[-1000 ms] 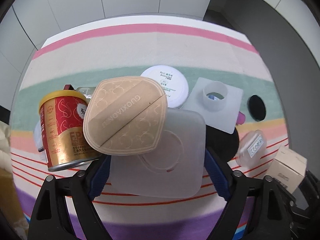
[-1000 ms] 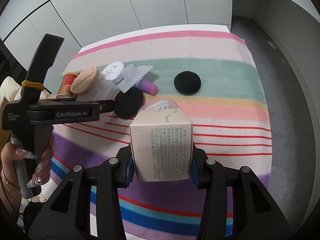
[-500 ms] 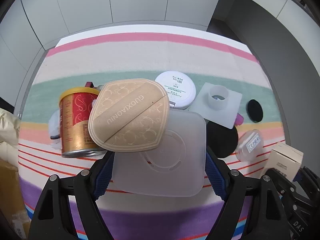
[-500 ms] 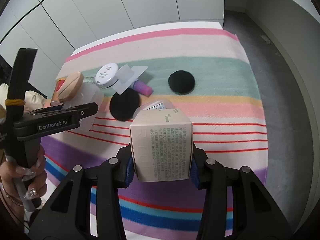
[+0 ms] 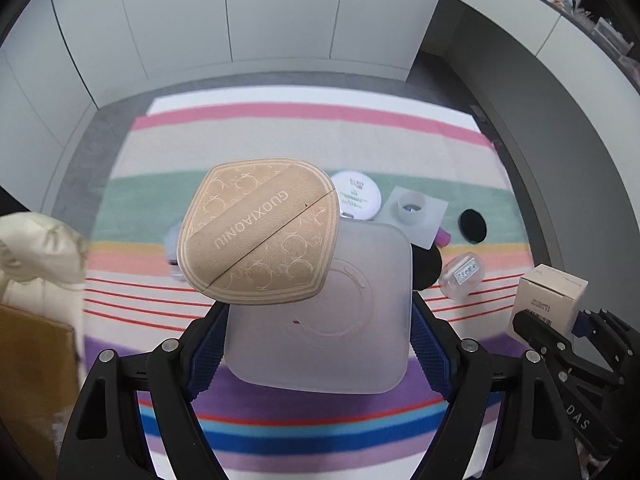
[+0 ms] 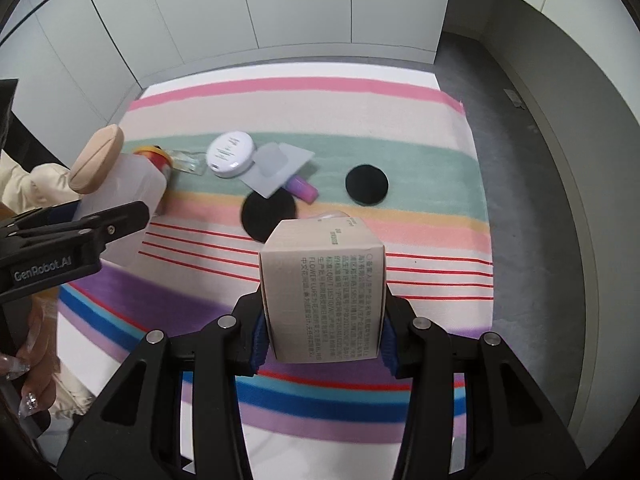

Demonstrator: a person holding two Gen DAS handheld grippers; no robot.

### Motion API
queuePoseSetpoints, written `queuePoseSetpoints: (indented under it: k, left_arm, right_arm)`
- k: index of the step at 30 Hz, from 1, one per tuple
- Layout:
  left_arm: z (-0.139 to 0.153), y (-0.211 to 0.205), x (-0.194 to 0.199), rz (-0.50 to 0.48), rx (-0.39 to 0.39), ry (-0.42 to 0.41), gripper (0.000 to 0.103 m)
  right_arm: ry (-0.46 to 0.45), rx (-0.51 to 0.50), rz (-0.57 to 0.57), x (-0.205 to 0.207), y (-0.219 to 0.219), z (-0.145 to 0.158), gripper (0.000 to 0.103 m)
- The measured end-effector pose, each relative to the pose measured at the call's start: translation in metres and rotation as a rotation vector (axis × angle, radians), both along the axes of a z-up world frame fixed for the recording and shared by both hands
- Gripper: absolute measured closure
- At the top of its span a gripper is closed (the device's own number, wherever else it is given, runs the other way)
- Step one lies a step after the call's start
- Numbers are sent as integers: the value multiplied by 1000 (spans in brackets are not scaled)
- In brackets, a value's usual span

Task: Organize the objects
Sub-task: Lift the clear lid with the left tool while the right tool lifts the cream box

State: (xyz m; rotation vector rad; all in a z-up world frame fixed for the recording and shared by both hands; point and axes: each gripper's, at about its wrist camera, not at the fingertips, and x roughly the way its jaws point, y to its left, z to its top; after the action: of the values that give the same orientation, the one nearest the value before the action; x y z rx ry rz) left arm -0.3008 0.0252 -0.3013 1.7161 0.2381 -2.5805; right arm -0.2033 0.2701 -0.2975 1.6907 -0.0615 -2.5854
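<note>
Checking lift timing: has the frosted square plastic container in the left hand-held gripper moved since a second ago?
Yes. The frosted container has risen away from the striped cloth, which now looks smaller.

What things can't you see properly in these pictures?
- Red and gold can: left wrist view, hidden behind the tan puff; right wrist view, mostly behind the frosted container.
- Large black pad: left wrist view, mostly covered by the frosted container.
- Clear jar: right wrist view, nearly hidden behind the cardboard box.
- White compact: print too small to read.
- Purple bottle: partly under the frosted lid.
</note>
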Motion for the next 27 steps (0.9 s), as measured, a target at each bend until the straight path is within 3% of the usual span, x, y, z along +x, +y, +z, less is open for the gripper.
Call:
queuePoseSetpoints:
  k: [7,14,16,22,24,27]
  left_arm:
    - [55,-15,20,24,-12,62,21]
    - [94,-34,32,28,61,93,21]
    - [88,-37,28,-7,165,50,20]
    - [8,-57,0,4,697,-151,21]
    - [-20,-62,-7,71,801,-205,21]
    - [-39,-63,-12,107,866,-231,21]
  right_arm:
    - [18,-20,-3,11,-11,43,57]
    - [51,-11,-11,15,-15,83,57]
    - [48,-33,-16,15,-15,84,57]
    - [-5,-61,-14,20,-18,62,57]
    - [-19,-64,-15,19,-16,54,57]
    - [-36,-64,-18,17,-11,42,57]
